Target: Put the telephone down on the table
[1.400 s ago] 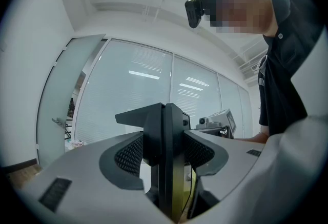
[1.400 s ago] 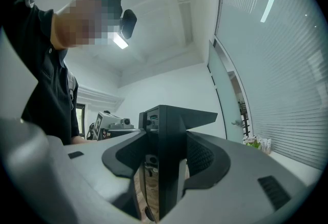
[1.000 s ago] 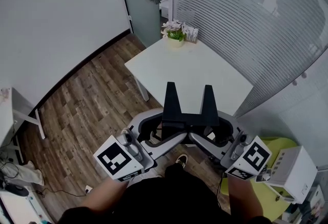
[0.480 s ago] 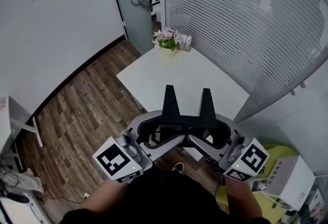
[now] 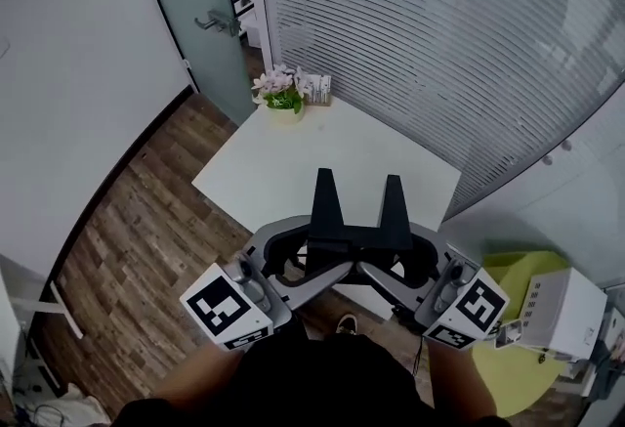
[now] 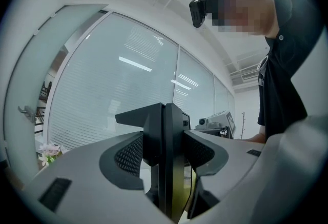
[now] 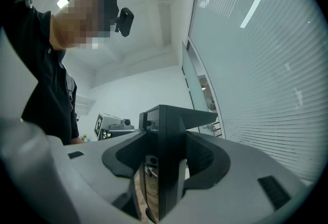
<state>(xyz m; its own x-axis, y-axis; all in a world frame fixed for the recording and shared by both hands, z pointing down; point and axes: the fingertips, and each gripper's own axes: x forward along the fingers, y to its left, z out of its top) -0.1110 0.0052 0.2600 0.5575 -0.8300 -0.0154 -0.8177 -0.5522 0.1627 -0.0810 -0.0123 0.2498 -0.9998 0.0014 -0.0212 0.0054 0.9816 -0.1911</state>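
Closer now to the table [image 5: 332,147], both hands reach forward and level. Left gripper [image 5: 305,255] clamps the telephone [image 5: 357,235] at its left end, right gripper [image 5: 408,257] at its right, holding it airborne over the near edge.

Left gripper [image 5: 311,257]: held level, jaws pressed on the telephone's [image 5: 355,232] left end.
Right gripper [image 5: 398,259]: held level, jaws pressed on its right end.
Forearms [image 5: 195,378]: stretched forward, side by side.

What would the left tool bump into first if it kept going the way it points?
The black telephone clamped in its own jaws; just beyond that, probably the right tool, which faces it and grips the same telephone.
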